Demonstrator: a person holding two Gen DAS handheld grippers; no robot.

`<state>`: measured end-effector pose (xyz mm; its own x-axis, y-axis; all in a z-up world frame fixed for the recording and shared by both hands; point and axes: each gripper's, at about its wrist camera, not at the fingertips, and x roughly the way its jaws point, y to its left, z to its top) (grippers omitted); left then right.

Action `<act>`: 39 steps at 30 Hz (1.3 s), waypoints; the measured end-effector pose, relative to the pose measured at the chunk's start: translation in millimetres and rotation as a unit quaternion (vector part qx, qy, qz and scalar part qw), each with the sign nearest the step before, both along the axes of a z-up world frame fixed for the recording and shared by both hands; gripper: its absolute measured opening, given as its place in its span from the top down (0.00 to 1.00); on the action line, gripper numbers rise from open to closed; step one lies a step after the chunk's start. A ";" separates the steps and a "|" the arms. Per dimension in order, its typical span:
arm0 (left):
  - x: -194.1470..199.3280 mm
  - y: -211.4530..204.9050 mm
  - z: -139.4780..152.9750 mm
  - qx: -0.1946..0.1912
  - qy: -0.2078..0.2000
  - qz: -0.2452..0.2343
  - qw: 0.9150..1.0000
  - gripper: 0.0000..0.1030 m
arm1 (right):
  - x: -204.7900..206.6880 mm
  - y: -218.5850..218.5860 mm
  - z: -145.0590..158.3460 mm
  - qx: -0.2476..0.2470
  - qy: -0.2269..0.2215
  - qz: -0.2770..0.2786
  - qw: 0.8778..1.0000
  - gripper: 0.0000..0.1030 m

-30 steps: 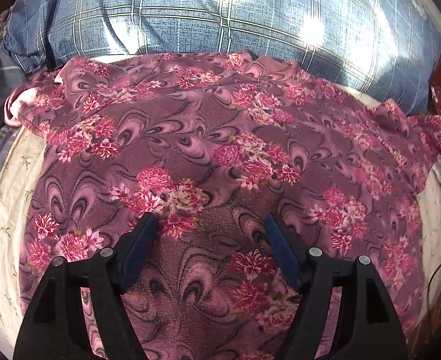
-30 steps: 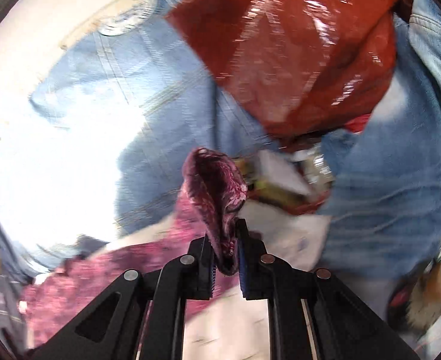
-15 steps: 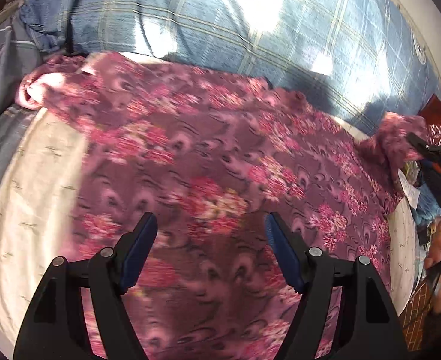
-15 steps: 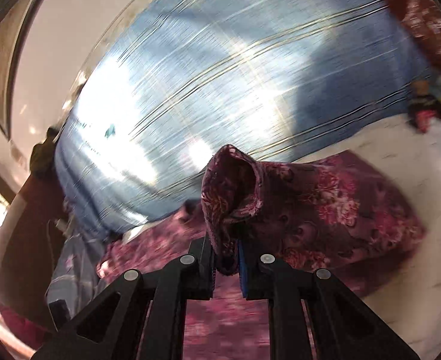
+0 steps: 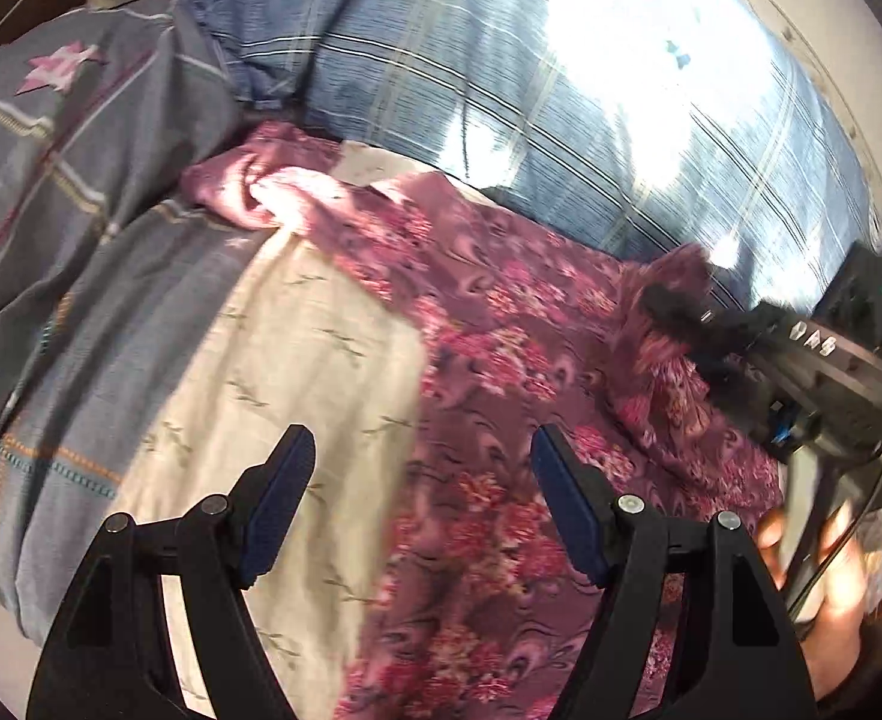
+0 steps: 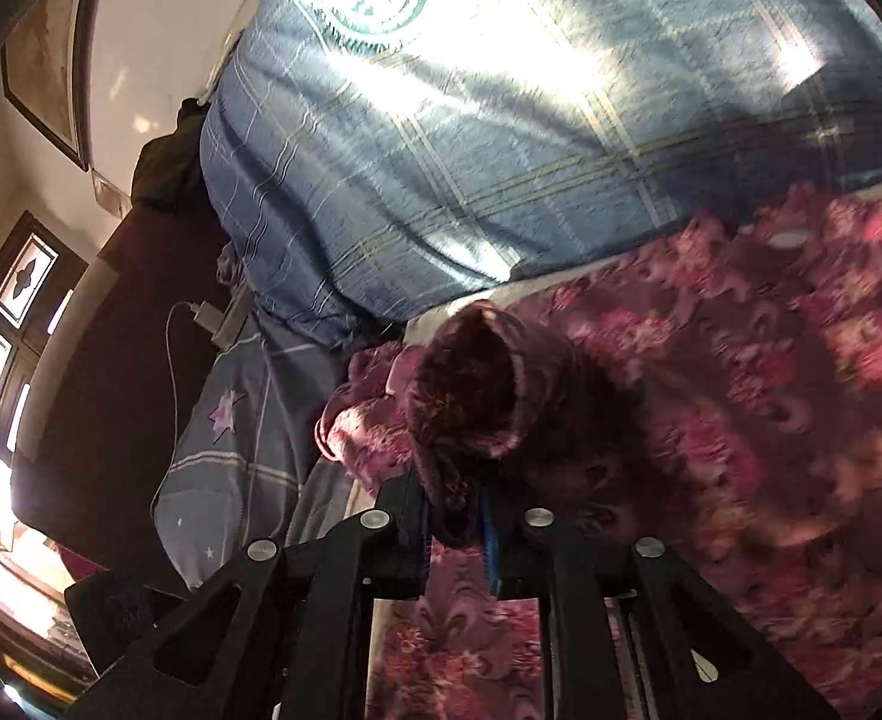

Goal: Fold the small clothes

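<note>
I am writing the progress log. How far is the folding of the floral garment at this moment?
Done: the floral garment is spread on the cream sheet. In hand: the right gripper is shut on one sleeve end, lifting it over the body. Left: the left gripper is open, holding nothing; the other sleeve lies bunched, unfolded.

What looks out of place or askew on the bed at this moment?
The floral garment is not lying flat: its far sleeve is bunched in a crumpled wad beside the grey quilt. The right gripper holds the other sleeve, pinched and lifted. The left gripper hovers open, holding nothing.
</note>
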<state>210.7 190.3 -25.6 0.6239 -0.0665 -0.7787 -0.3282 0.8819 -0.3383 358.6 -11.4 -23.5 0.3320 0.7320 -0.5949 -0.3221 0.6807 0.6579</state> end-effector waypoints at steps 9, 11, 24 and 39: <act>20.9 -20.6 3.0 -0.014 0.008 -0.036 0.999 0.28 | -27.1 -114.4 -2.1 0.004 0.016 -0.073 0.997 0.65; 37.0 -39.2 1.0 -0.027 0.017 -0.059 0.998 0.28 | -34.6 -162.8 -4.4 -0.010 0.021 -0.124 0.992 0.65; 92.8 -88.4 -29.8 -0.019 0.081 -0.056 0.995 0.28 | -55.9 -310.9 -59.1 0.101 0.091 -0.297 0.945 0.59; 79.5 -65.3 -2.4 -0.005 0.061 -0.054 0.997 0.49 | -63.7 -353.4 -44.0 0.078 0.091 -0.258 0.959 0.85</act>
<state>290.2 125.0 -28.0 0.5140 -0.1366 -0.8469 -0.2714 0.9106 -0.3116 294.9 -364.7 -67.5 0.5745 0.5833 -0.5742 0.1605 0.6077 0.7778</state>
